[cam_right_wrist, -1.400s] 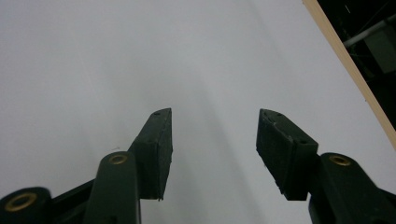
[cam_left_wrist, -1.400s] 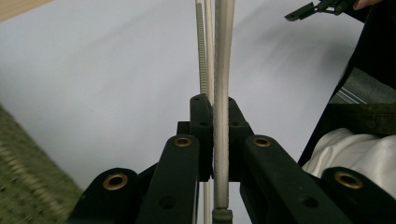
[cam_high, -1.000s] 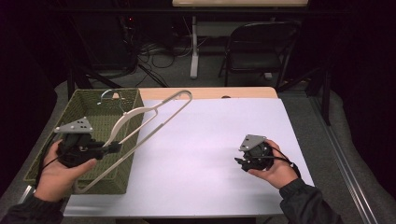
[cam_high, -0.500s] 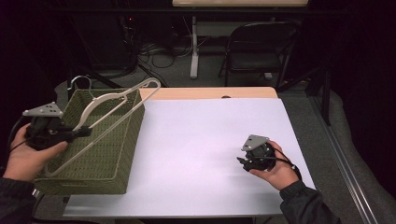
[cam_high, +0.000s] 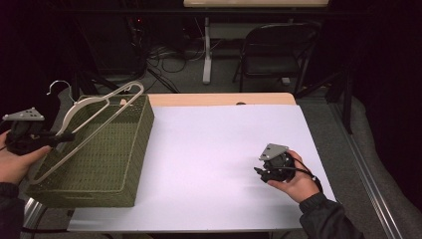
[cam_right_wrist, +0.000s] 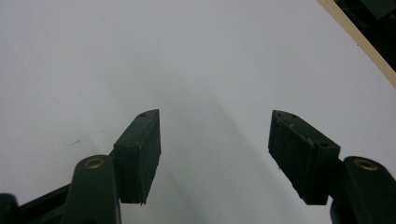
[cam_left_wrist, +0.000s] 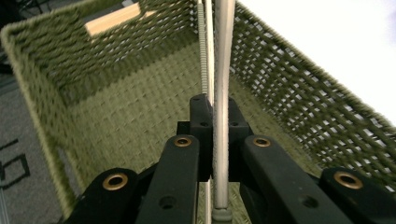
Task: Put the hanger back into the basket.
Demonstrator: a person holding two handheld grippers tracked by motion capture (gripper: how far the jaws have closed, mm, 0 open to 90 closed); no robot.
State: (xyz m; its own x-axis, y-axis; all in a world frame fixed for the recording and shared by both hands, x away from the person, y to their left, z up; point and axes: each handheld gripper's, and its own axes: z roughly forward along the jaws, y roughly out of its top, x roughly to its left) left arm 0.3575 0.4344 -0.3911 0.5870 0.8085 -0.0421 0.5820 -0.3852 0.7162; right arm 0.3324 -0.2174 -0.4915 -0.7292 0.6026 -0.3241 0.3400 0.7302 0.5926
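Gripping one hanger [cam_high: 94, 112] over one basket [cam_high: 107, 159]: left claw [cam_left_wrist: 213, 116].

We see the left gripper [cam_high: 68, 135], clamped on the hanger [cam_high: 94, 119], now farther left, past the table edge. The hanger rides with it, hook [cam_high: 58, 85] beyond the basket [cam_high: 99, 159], which now sits tipped, its right wall showing.
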